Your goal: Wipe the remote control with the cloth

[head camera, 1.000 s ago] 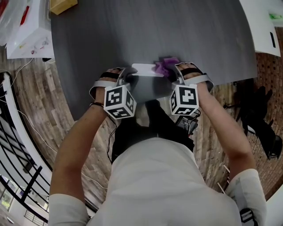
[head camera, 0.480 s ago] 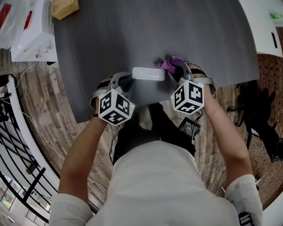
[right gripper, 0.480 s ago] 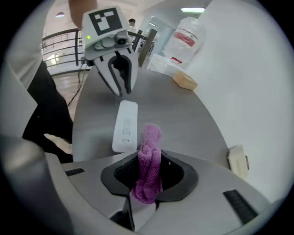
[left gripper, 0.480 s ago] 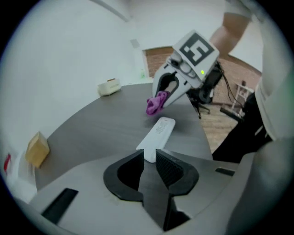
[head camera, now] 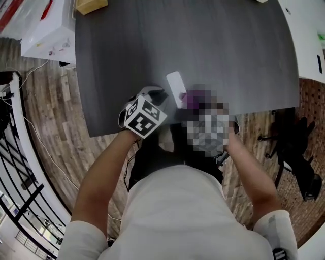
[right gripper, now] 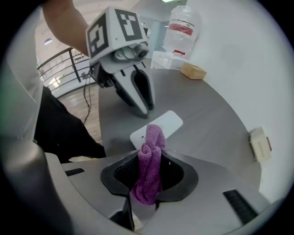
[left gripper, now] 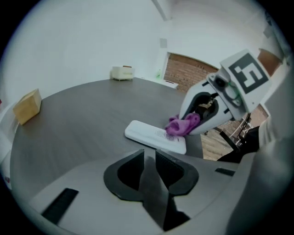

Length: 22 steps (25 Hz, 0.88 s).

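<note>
The white remote control (head camera: 175, 88) lies slanted on the dark grey table (head camera: 228, 45), near its front edge. In the left gripper view the remote control (left gripper: 151, 136) is ahead of my left gripper (left gripper: 149, 153), not between its jaws. Those jaws stand open by a narrow gap with nothing in them. My right gripper (right gripper: 150, 156) is shut on a purple cloth (right gripper: 149, 172). The cloth (left gripper: 183, 124) touches the near end of the remote (right gripper: 161, 126). In the head view a mosaic patch covers most of the right gripper (head camera: 197, 104); the left gripper (head camera: 156, 95) sits left of the remote.
A tan block (head camera: 91, 5) lies at the table's far left edge. A small cream box (right gripper: 259, 144) stands further out on the table. White bags (head camera: 45, 40) sit on the wooden floor (head camera: 45, 117) to the left. The table's front edge (head camera: 127, 132) is just below the grippers.
The remote has swung from lying crosswise to a slant. Both grippers have rolled. The right gripper has shifted left with the cloth onto the remote's near end.
</note>
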Available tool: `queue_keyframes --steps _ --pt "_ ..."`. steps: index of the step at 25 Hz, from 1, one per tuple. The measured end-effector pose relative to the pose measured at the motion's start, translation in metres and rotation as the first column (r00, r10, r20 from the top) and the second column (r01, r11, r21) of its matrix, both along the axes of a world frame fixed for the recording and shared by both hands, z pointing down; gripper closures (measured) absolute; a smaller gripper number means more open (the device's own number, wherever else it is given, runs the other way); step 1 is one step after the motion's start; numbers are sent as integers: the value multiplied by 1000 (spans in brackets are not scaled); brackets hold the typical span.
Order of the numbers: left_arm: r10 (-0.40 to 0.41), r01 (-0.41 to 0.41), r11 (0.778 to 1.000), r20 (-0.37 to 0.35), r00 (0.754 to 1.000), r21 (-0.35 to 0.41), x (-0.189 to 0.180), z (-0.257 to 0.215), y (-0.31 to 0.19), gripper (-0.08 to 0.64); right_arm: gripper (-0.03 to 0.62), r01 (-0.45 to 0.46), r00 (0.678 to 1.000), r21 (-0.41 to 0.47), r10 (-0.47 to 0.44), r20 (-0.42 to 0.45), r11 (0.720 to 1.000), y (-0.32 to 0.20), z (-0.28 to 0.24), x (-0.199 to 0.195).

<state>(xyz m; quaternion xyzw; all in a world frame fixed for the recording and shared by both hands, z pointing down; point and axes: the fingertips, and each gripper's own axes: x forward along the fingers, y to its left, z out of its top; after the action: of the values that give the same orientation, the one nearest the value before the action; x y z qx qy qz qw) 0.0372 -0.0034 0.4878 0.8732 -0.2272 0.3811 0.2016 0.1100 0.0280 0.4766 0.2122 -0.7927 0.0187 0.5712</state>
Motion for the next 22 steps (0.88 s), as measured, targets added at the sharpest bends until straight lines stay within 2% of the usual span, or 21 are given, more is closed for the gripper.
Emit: queue_keyframes --steps 2,5,9,11,14,16,18,19,20,21,22 --pt "30 -30 1000 -5 1000 2 0 2 -4 483 491 7 999 -29 -6 35 1000 13 1 -17" --pt "61 -61 998 -15 998 1 1 5 -2 483 491 43 999 -31 -42 31 999 15 4 -26" --pt "33 -33 999 -49 998 17 -1 0 4 485 491 48 998 -64 -44 52 997 7 -3 -17" --pt "-26 30 998 -79 997 48 -7 -10 9 485 491 54 998 -21 -53 33 998 -12 -14 -9" --pt "-99 106 991 -89 991 84 -10 -25 34 485 491 85 996 114 -84 -15 990 -56 -35 -8" --pt "-135 137 991 -125 983 7 2 -30 61 523 491 123 992 173 -118 -37 977 -80 -41 -19" --pt "-175 148 978 -190 966 -147 22 -26 86 530 491 176 984 187 -166 -66 966 -93 -36 -32" --pt "-211 158 960 -225 951 -232 32 -23 93 531 491 205 978 182 -193 -84 962 -94 -31 -37" --pt "-263 176 933 -259 930 -315 38 -20 96 533 491 235 970 172 -220 -102 957 -94 -25 -42" --pt "-331 203 895 -286 899 -397 41 -18 96 534 491 262 962 162 -245 -120 951 -93 -19 -45" --pt "-410 235 847 -306 859 -476 42 -16 92 534 492 285 954 155 -265 -138 946 -91 -15 -48"
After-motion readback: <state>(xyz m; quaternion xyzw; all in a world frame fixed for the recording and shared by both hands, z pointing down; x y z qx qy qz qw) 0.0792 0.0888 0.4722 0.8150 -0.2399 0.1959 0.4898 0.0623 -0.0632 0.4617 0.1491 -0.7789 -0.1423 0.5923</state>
